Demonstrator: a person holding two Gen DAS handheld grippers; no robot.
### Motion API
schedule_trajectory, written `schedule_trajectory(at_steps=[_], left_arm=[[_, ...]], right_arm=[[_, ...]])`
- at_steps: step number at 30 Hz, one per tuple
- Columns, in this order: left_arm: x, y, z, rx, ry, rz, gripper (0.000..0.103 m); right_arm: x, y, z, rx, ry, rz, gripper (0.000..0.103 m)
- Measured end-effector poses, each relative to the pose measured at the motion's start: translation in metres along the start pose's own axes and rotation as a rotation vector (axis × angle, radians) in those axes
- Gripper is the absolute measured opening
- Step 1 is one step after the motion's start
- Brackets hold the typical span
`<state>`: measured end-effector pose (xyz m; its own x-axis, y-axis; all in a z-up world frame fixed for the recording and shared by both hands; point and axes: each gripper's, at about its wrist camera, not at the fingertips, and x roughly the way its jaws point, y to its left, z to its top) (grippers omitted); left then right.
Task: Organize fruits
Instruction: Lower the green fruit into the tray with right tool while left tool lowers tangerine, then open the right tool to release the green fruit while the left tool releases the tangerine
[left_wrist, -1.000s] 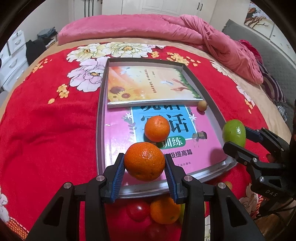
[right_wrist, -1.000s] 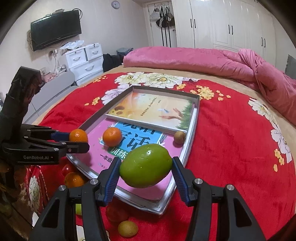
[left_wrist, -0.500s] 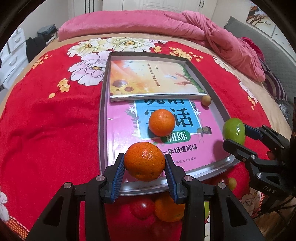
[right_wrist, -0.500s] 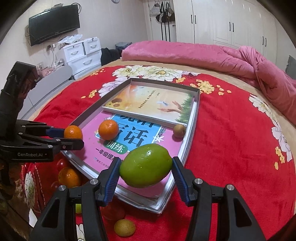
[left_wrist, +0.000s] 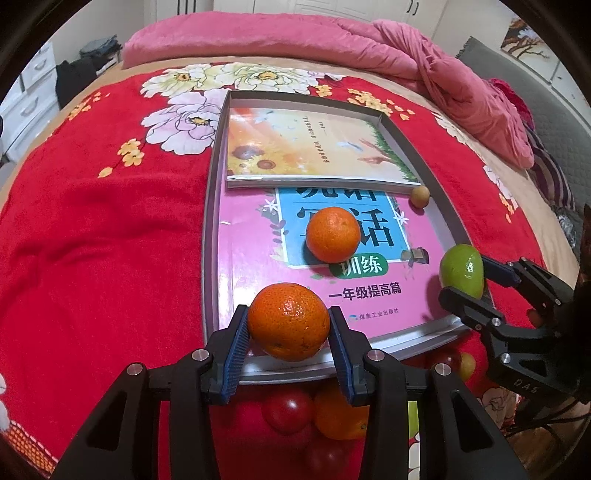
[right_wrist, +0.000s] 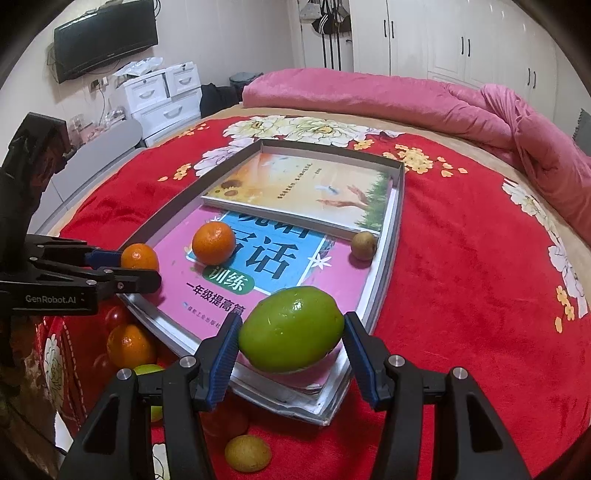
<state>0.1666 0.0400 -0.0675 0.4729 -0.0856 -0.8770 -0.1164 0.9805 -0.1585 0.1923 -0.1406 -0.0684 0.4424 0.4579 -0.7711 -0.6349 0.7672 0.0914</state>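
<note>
My left gripper (left_wrist: 289, 325) is shut on an orange (left_wrist: 288, 320) and holds it over the near edge of the grey tray (left_wrist: 214, 206). It also shows in the right wrist view (right_wrist: 139, 263). My right gripper (right_wrist: 291, 330) is shut on a green fruit (right_wrist: 291, 328) above the tray's near right corner; the fruit also shows in the left wrist view (left_wrist: 461, 270). A second orange (left_wrist: 333, 234) and a small brown fruit (left_wrist: 420, 195) lie on the pink book (left_wrist: 258, 258) in the tray.
A sunflower-cover book (left_wrist: 314, 147) lies at the tray's far end. Loose fruits lie on the red bedspread before the tray: a red tomato (left_wrist: 288, 410), an orange (right_wrist: 130, 346), a small brown fruit (right_wrist: 247, 453). A pink quilt (right_wrist: 406, 99) lies behind.
Both grippers have moved forward over the tray with their fruits still held. The tray and the fruits in it look nearer and lower in both views.
</note>
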Motion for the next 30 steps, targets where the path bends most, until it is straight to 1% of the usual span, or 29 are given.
schedule_trajectory(at_steps=[10,22,25,27,30], left_arm=[[0.002,-0.001,-0.001,0.002,0.004,0.001,0.043],[0.002,0.000,0.000,-0.001,0.003,0.000,0.043],[0.002,0.000,0.000,-0.002,0.002,-0.002,0.043],[0.003,-0.001,0.000,0.000,0.003,-0.003,0.043],[0.003,-0.002,0.000,0.001,0.003,-0.004,0.044]], right_arm=[[0.006,0.011,-0.004,-0.066,0.022,-0.029,0.056],[0.004,0.008,-0.004,-0.032,0.012,0.001,0.056],[0.002,0.004,-0.004,-0.012,0.003,0.010,0.057],[0.000,0.002,-0.003,0.003,-0.004,0.017,0.061],[-0.003,0.001,-0.002,0.011,-0.014,0.017,0.062]])
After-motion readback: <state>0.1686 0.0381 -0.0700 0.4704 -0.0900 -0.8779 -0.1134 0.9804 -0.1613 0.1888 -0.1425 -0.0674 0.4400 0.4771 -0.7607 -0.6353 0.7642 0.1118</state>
